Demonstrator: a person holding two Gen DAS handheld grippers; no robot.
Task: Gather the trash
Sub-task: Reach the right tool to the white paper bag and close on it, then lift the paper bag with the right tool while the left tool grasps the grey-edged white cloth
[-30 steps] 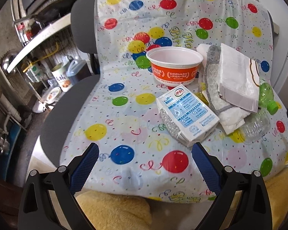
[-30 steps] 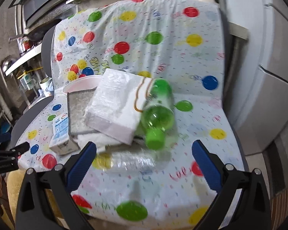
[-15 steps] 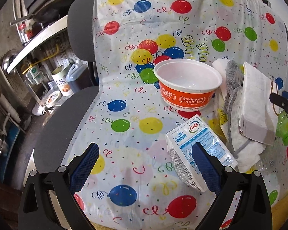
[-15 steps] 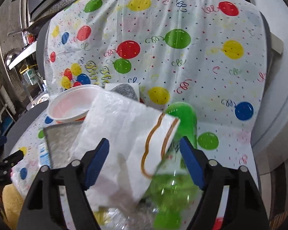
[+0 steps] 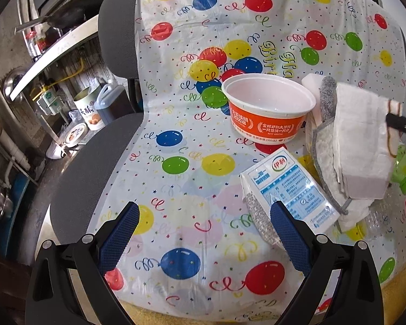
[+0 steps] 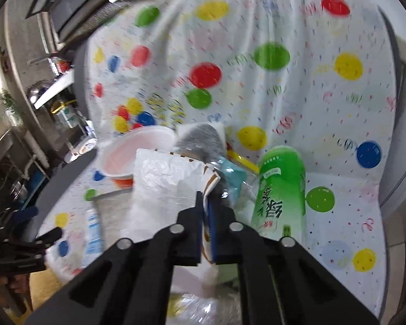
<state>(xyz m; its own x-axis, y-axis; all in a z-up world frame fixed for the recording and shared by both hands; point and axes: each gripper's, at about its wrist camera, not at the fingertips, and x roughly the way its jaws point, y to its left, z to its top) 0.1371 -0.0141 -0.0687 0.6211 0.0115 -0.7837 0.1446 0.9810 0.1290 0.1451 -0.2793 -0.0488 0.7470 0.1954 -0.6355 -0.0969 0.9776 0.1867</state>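
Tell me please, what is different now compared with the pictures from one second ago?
The right claw came forward over the pile, and its jaws have just been closing; they are now shut on the edge of the white paper bag, which is between them. The left claw drifted closer to the chair and is open and empty as before. The orange bowl, milk carton and green bottle stayed put.

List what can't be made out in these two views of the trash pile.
- Clear bottle, left wrist view: mostly hidden under the white bag and cloth.
- Green bottle: cap cut off behind the right gripper in its own view; the bag covers most of it in the left view.
- Carton, right wrist view: print lost to motion blur.
- Bowl: contents unclear, both views.
- Left gripper: open, empty.
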